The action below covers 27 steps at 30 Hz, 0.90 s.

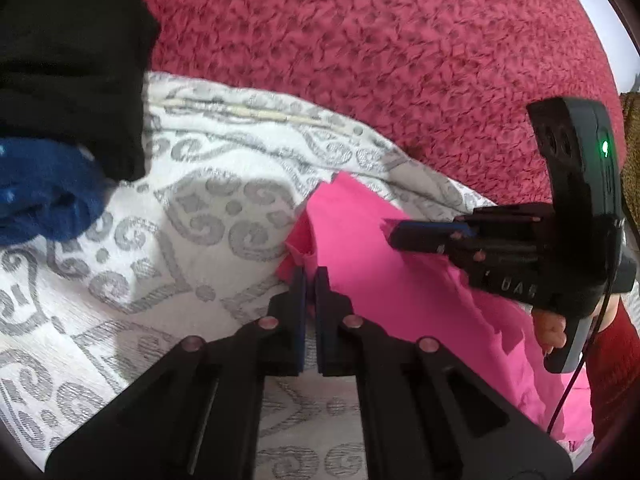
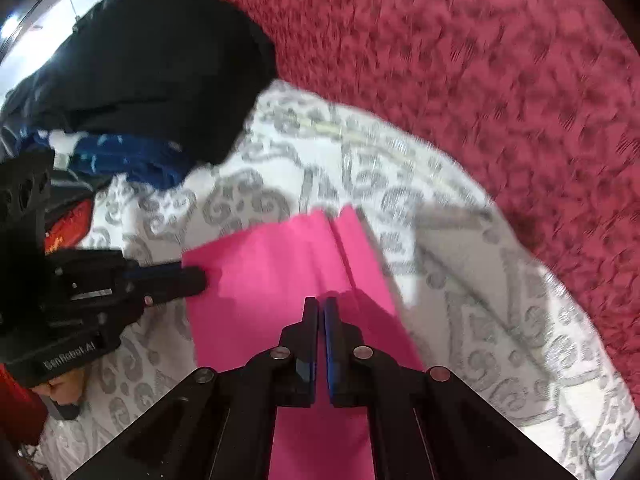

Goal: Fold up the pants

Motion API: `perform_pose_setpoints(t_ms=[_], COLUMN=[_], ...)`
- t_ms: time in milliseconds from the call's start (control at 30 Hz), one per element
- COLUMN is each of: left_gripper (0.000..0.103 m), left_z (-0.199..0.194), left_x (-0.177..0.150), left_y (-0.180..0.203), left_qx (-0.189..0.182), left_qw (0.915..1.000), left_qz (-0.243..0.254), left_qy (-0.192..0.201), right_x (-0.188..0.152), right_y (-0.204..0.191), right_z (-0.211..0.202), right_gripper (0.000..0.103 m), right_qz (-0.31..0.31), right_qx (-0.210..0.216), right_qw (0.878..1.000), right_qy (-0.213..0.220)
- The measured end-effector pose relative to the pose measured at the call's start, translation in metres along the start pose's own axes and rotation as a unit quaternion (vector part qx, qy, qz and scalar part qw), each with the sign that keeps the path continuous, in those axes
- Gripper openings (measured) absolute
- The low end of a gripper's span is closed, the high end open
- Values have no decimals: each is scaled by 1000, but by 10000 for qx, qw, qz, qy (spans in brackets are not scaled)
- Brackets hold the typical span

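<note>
**Both grippers pinch the pink pants at two spots**

The pink pants lie flat on a white and grey patterned cloth. That cloth is spread over a fuzzy dark red blanket.

The left gripper has its jaws shut tight. A little bunch of pink cloth is pinched at their tips, at the left edge of the pants. The right gripper also has its jaws shut. In the left wrist view its tips press into the top of the pants and the cloth puckers there, so it looks like it holds the pants too.

The two grippers are near each other. Both hold the far end of the pants, one at the left edge and one more to the middle. The long way of the pants runs from that far end back toward the person. My guess is that this end gets lifted and carried back along the long way to make a fold.

There is open patterned cloth to the right and past the far end. To the left, a pile of black clothes and blue clothes sits near, so that side is tight.
</note>
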<state>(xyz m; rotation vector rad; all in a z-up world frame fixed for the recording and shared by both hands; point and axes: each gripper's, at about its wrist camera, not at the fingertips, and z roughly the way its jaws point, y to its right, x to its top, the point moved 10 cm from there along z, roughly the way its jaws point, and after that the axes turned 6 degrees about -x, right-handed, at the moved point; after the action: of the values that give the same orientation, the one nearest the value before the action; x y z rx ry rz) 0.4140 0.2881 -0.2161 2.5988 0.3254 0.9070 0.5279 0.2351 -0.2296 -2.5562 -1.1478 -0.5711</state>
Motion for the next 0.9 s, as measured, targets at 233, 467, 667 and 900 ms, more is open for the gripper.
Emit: perform_pose_setpoints(t_ms=[233,467,667,900], left_gripper=[4,4,4,4], left_z=[-5,3,10,11], left_x=[7,3,-3,-2], left_y=[-11,-2,-2,-2], left_qx=[-85,181,291,317], left_qw=[9994,9997,9991,9989], left_qz=[-326,-75,-20,-35], left_qy=[-14,-147,-318,-344], right_x=[21,-3,0,2], right_y=[2,-4,-4,-7], right_z=[-17,31,32,31], right_gripper=[3,26,28,21], right_qz=[-42,-486,-349,-412], right_qx=[153,-99,-17,-33], right_qw=[9998,9975,9984,9982], right_qy=[157,-498,-446,-434])
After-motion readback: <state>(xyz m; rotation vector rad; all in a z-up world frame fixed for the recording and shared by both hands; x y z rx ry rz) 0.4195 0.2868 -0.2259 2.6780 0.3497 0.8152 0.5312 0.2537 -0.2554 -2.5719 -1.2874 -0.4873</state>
